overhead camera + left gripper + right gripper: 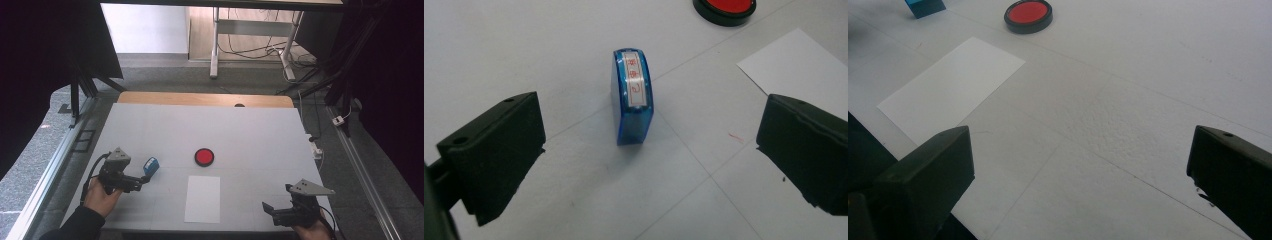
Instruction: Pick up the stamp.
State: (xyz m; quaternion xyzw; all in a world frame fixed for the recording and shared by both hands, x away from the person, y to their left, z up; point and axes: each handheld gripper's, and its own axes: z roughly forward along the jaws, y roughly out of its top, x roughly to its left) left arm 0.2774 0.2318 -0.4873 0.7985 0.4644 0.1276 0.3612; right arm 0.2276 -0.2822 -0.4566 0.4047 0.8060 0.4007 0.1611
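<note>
- the left gripper point(145, 179) is reaching toward the blue stamp point(151, 166), with its jaws spread wide and grasping nothing.
- the stamp is sitting on the white table point(150, 125), left of the red ink pad point(204, 157) and far-left of the sheet of paper point(202, 198).
- in the left gripper view the stamp point(632, 95) is lying straight ahead, centred between the two jaws but still beyond their tips and apart from both.
- its long axis is running away from the gripper, roughly along the line of approach, so the jaws would likely be closing on its two broad blue sides.
- the left hand is by far the nearer one; the right gripper point(275, 209) is waiting at the near right edge, well apart, jaws likewise released and empty.
- the red characters on the stamp's white label are too small to read, and the ink pad point(724, 9) is being cut off by the top edge in the left gripper view.
</note>
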